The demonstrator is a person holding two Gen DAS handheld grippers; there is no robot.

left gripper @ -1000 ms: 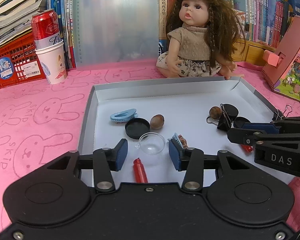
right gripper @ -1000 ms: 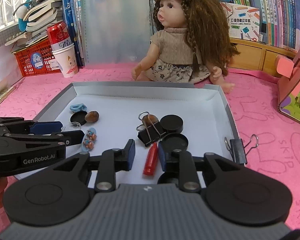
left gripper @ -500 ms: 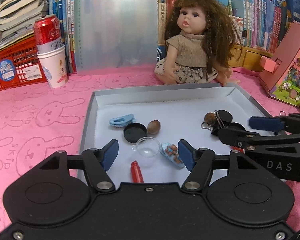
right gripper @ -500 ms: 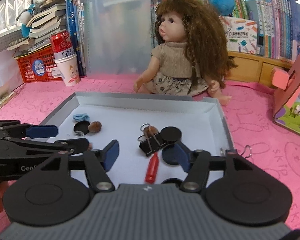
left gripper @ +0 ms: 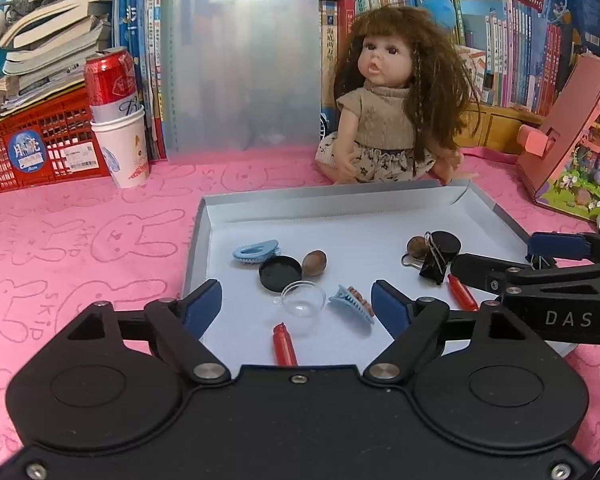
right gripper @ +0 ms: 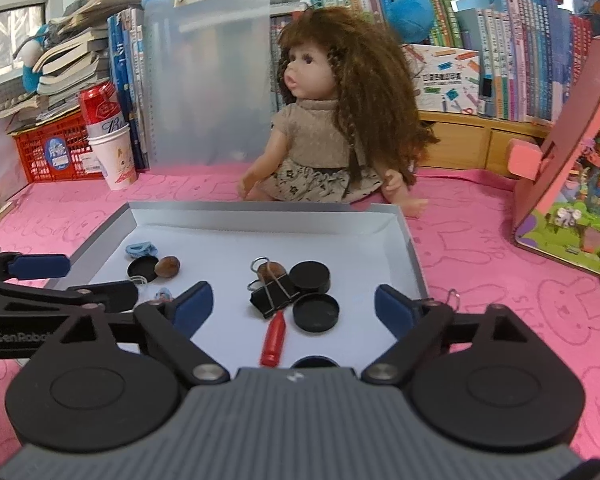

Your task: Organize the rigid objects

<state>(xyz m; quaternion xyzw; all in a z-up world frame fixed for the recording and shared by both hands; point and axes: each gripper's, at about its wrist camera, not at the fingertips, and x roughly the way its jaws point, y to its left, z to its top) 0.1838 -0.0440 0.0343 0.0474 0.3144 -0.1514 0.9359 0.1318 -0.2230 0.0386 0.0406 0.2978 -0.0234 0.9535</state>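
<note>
Pink bunny-print table (left gripper: 100, 240): tray (left gripper: 496, 210), doll (left gripper: 384, 120), cup (left gripper: 124, 152)

A shallow white tray (left gripper: 384, 204) with grey walls holds small rigid items. Toward its left side lie a blue hair claw (left gripper: 256, 251), a black round lid (left gripper: 280, 275), a brown nut (left gripper: 314, 263), a clear plastic dome (left gripper: 303, 302), a beaded blue hair clip (left gripper: 353, 307) and a red crayon (left gripper: 285, 344). Toward its right side lie a black binder clip (right gripper: 273, 291), two black lids (right gripper: 310, 275) and another red crayon (right gripper: 273, 338).
</note>
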